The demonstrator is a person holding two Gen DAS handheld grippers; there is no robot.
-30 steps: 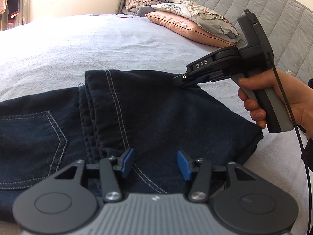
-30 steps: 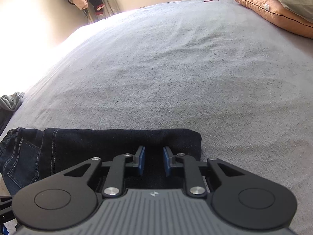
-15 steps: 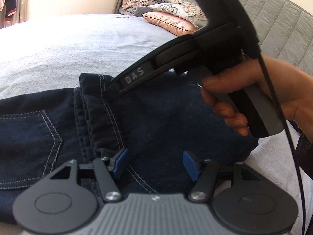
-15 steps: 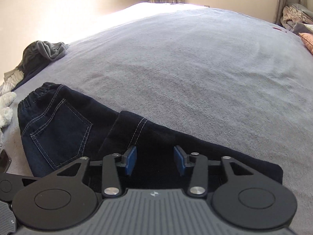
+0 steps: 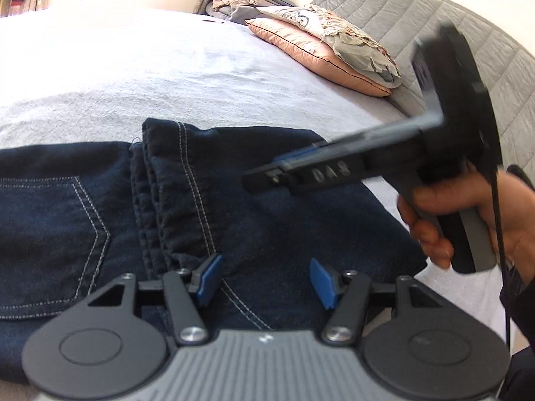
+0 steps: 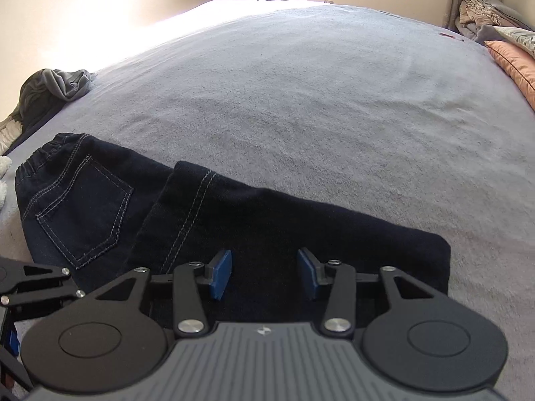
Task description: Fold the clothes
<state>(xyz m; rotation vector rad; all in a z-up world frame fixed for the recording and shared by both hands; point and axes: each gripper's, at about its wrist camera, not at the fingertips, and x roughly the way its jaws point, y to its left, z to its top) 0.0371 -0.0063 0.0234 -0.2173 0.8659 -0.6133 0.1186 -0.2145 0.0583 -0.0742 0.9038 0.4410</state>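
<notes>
**Dark denim folded on a grey bed, both claws apart above it**

Nearest in the left wrist view, the left claw [image 5: 264, 279] has its blue pads spread and is closing, with nothing pinched between them; it hangs over the jeans [image 5: 260, 220]. The jeans are deep indigo denim with pale contrast stitching, the legs doubled back so the thick, ribbed hem lies across the seat beside a stitched back pocket [image 5: 50, 234]. In its own view the right claw [image 6: 264, 274] stands apart and grips nothing, above the smooth folded edge. A hand [image 5: 468, 220] holds its grey handle. The jeans lie flat near the bed's front edge, elastic waistband gathered. Beyond stretches the nubby grey bedspread [image 6: 301, 100], then a peach pillow [image 5: 314, 53] and a quilted grey headboard [image 5: 418, 23].
</notes>
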